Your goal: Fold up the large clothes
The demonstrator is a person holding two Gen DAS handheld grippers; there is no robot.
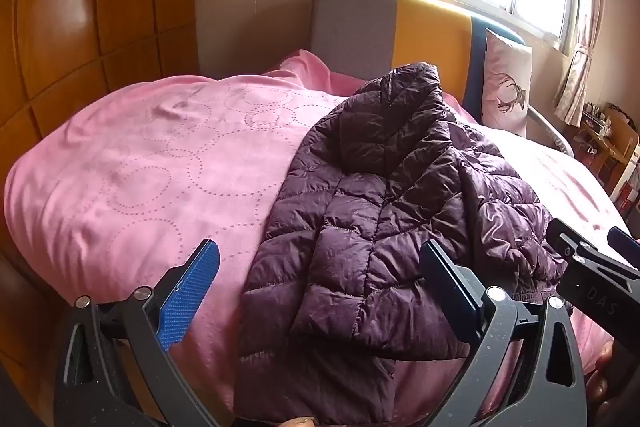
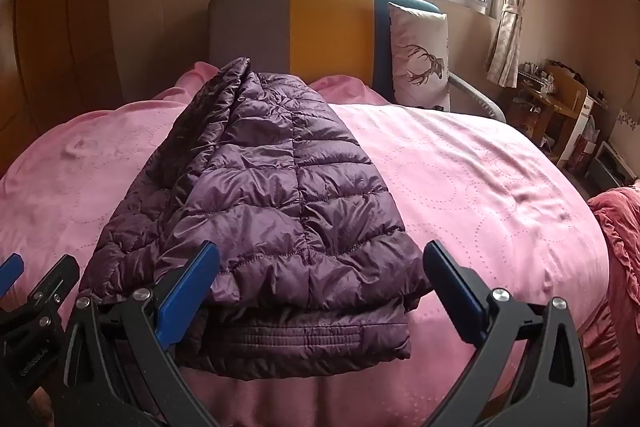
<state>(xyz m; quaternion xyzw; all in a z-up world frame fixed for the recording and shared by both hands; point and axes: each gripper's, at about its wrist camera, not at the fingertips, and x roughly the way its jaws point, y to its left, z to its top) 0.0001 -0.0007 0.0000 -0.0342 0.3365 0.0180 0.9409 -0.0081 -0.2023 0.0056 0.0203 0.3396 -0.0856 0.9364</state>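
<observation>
A dark purple quilted puffer jacket [image 1: 384, 211] lies folded lengthwise on the pink bedspread [image 1: 140, 187], collar toward the headboard and hem toward me. It also shows in the right wrist view [image 2: 272, 195], on the same bedspread [image 2: 480, 187]. My left gripper [image 1: 320, 267] is open and empty, just above the near hem. My right gripper [image 2: 322, 269] is open and empty over the hem, its fingers apart on either side. The right gripper also shows at the right edge of the left wrist view [image 1: 592, 259], and the left gripper at the left edge of the right wrist view [image 2: 36, 279].
A grey, yellow and blue headboard [image 2: 328, 35] stands behind the bed with a deer-print pillow [image 2: 420, 59] against it. A wooden wardrobe [image 1: 80, 27] is on the left. A cluttered desk [image 2: 556, 99] and a red blanket [image 2: 620, 235] are on the right.
</observation>
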